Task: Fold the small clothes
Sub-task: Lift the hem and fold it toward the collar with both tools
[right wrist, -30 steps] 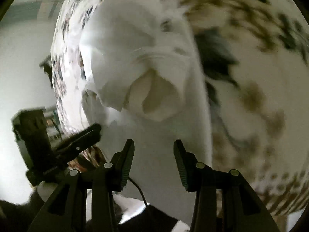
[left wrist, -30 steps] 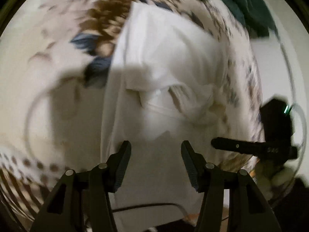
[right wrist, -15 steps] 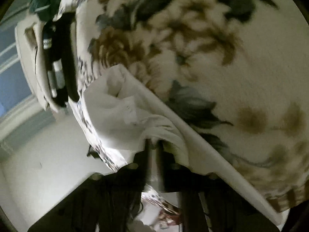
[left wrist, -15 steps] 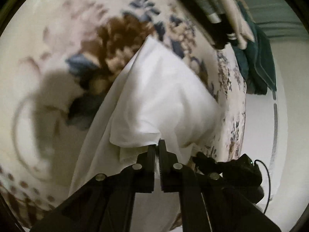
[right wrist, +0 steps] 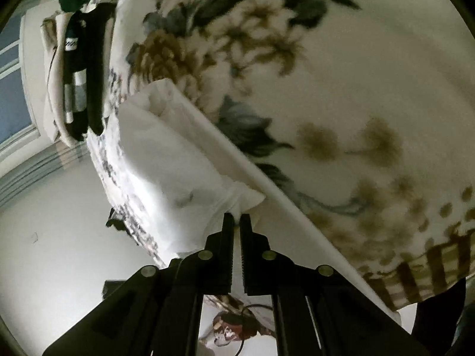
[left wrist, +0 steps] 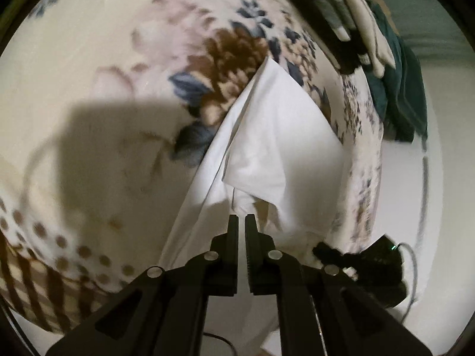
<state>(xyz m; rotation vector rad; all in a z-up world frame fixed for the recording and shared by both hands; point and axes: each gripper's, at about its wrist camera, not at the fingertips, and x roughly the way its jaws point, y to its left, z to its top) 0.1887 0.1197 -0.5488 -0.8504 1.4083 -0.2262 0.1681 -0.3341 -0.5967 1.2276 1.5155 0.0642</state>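
A white garment (left wrist: 282, 136) lies on a floral blanket (left wrist: 118, 59), partly folded, with one layer raised toward me. In the left wrist view my left gripper (left wrist: 241, 216) has a bunch of its near edge between the fingertips; the jaws stand a narrow slit apart and are opening slightly. In the right wrist view the same white garment (right wrist: 166, 154) runs along the blanket's edge. My right gripper (right wrist: 237, 215) pinches a gathered corner of it, its jaws also nearly together and opening slightly. The right gripper's black body (left wrist: 371, 264) shows at the lower right of the left wrist view.
A pile of dark and beige clothes (left wrist: 341, 14) and a green garment (left wrist: 400, 89) lie at the blanket's far end, also seen as the pile of clothes (right wrist: 77, 68). The blanket (right wrist: 356, 89) drops off to a pale floor (right wrist: 59, 237). A cable (left wrist: 415, 267) trails there.
A second ago both grippers stood open over the garment. Both then closed on its near edge, and the cloth is now drawn up into a fold while both views have rolled.
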